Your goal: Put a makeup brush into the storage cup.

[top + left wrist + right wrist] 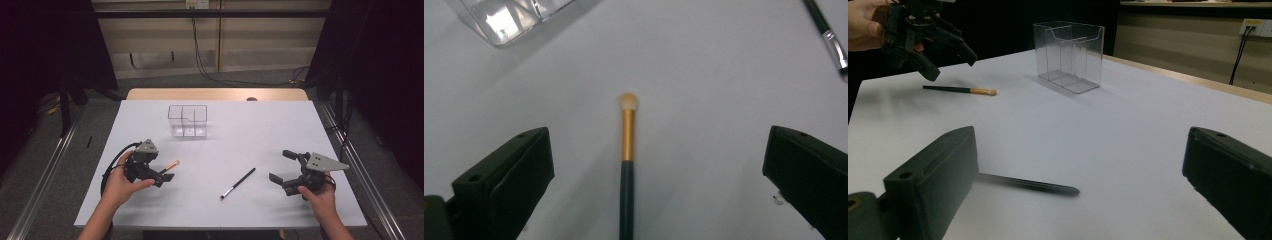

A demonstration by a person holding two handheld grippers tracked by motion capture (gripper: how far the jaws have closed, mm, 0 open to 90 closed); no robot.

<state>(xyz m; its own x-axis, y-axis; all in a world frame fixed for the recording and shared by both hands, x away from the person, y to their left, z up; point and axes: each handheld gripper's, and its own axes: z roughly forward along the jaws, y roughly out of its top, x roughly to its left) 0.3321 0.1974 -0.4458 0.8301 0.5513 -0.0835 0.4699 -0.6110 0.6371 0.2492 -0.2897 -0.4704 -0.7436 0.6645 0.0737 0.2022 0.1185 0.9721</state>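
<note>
Gold-ferrule brush [627,150] lies flat on the white table [250,125], dead centre between your left tongs' jaws, bristle tip pointing away from them. Neither jaw touches it; there's bare table on both sides of the handle. Your left tongs [162,176] are wide open, hovering just above the brush, tilted down at it. From the right gripper view the same brush [960,90] sits just under and ahead of those left tongs [950,57], not gripped.

Black brush [238,183] lies on the table between your two tongs, nearer the right pair, slanted, silver ferrule end toward you. In the right gripper view its handle [1028,185] runs out from beside the jaw at the picture's left, apart from the other jaw. Your right tongs [281,167] are wide open too, holding nothing.

Clear divided box [187,121] stands upright beyond both tongs, closer to your left pair.
</note>
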